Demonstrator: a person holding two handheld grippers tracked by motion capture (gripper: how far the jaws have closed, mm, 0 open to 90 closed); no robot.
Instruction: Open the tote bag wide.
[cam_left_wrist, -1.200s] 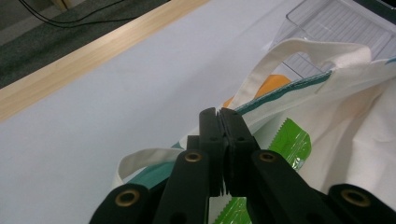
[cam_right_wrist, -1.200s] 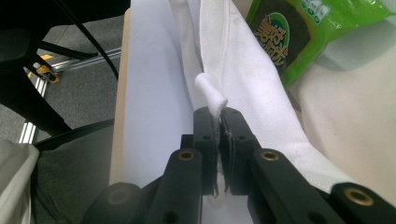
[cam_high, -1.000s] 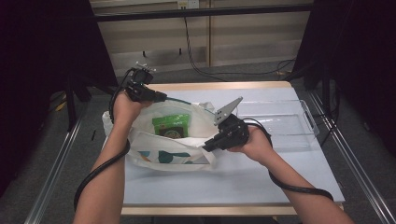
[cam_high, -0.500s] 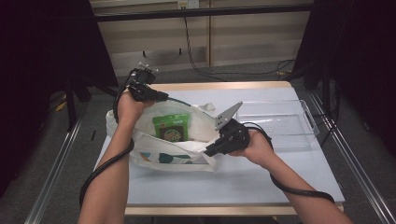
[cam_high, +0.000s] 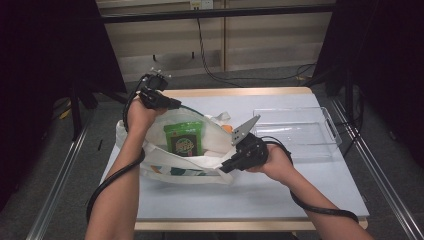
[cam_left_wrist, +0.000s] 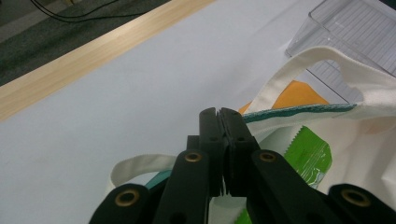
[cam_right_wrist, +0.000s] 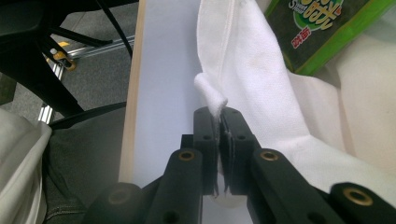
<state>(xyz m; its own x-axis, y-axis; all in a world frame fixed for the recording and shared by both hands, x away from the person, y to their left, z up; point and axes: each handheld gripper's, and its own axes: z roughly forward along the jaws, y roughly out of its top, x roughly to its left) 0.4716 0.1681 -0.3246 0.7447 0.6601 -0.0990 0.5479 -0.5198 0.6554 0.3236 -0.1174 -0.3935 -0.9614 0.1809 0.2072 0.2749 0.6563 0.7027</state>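
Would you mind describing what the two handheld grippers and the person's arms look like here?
Both grippers are black. The left gripper and right gripper each have two flat jaws on arms with brass-coloured rivets. A grey three-cornered plate tops the right one. A thick black cable trails from each. The forearms are bare, no sleeves.

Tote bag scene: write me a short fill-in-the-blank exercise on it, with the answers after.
1. Both grippers are shut on the white tote bag, holding its mouth ____.
2. The snack packet inside the bag is ____ in colour.
3. The clear tray beside the bag is ____.

Answers: open; green; empty
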